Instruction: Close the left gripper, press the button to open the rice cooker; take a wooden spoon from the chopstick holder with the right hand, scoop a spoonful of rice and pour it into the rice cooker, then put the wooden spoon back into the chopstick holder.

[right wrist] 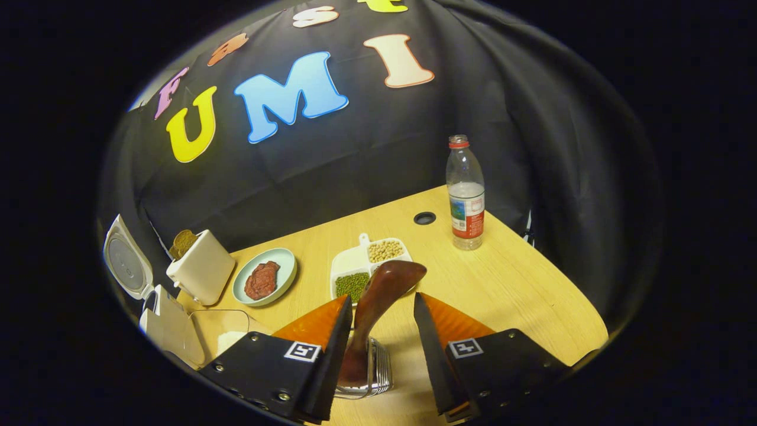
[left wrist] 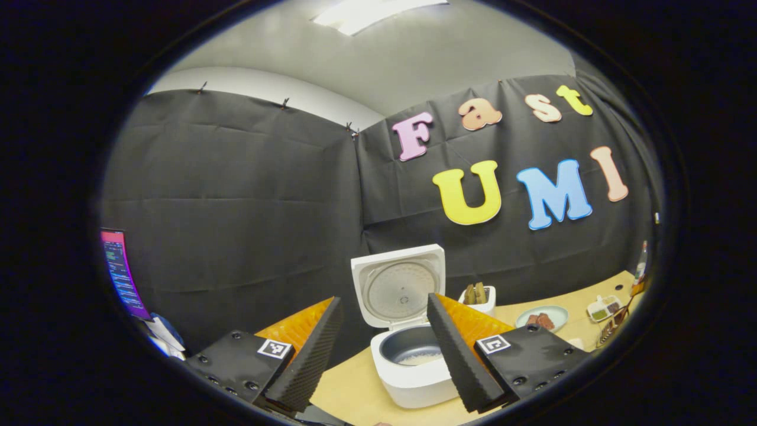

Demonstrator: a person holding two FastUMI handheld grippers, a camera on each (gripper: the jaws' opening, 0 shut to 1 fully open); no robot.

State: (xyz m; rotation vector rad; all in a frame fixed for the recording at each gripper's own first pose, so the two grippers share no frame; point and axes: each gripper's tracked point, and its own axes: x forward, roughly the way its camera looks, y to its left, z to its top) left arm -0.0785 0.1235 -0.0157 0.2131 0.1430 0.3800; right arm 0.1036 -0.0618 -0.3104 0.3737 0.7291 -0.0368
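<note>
We see the rice cooker [left wrist: 414, 349] open with rice in its pot, and the wooden spoon [right wrist: 378, 307] standing in the wire chopstick holder [right wrist: 369, 373]. Both the left gripper [left wrist: 384, 349] and right gripper [right wrist: 381, 349] are spread, grasping nothing. We judge the spoon returned; next, withdraw.

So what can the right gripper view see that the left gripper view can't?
Right gripper view's extras: a water bottle, a wooden spoon standing in the chopstick holder between the open right gripper fingers, and a round hole in the table. Left gripper view's extras: a screen at the left edge, a ceiling light, and rice inside the pot. Both share the open rice cooker, the plate of meat and the bean dish.
</note>
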